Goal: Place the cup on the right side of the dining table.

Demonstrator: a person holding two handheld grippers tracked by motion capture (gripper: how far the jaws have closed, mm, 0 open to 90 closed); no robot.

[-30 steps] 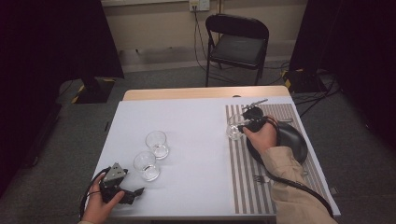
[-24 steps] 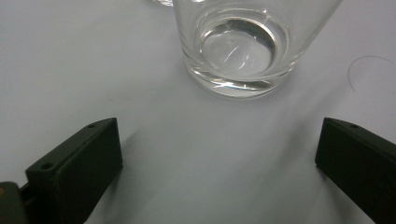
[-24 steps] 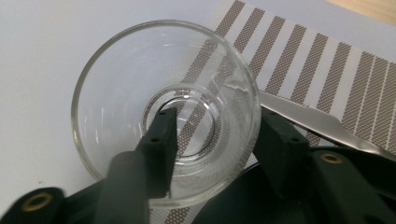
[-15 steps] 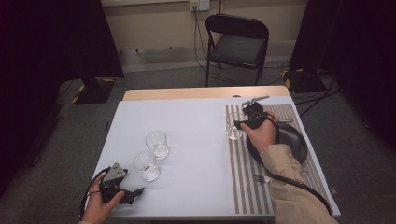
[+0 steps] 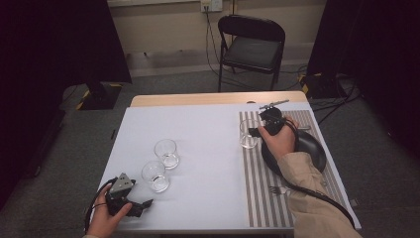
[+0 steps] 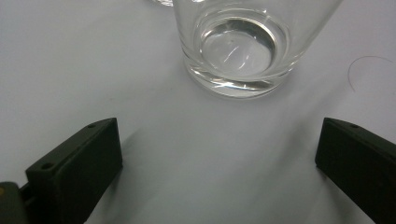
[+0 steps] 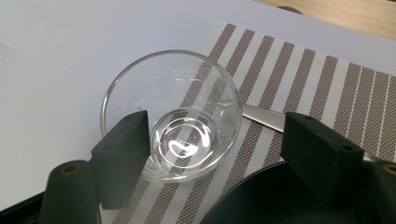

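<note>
A clear, smooth-walled tumbler point(image 7: 172, 116) stands upright and empty on the striped placemat point(image 5: 257, 188), at the mat's left edge near its far corner, toward the table's far right. The right gripper point(image 7: 217, 140) has its two matte black jaws spread wide around the tumbler; the near jaw sits against the glass wall, the other stands clear of it. Whether the first truly touches cannot be told. A flat metal utensil handle point(image 7: 264, 117) lies on the mat just behind the tumbler. A round black plate point(image 5: 309, 148) rests on the mat under the person's right hand point(image 5: 277, 141), and a fork point(image 5: 278, 190) lies on the mat nearer the front edge.

The placemat is woven, with brown and pale stripes. The table point(image 5: 208, 129) has a smooth white covering, with bare wood along its far edge.

Two more empty clear tumblers stand close together toward the front left: one point(image 5: 166, 152) farther in, the other point(image 6: 243, 46) just ahead of the left gripper point(image 6: 219, 163), whose black block jaws are spread wide and hold nothing, near the front left corner.
</note>
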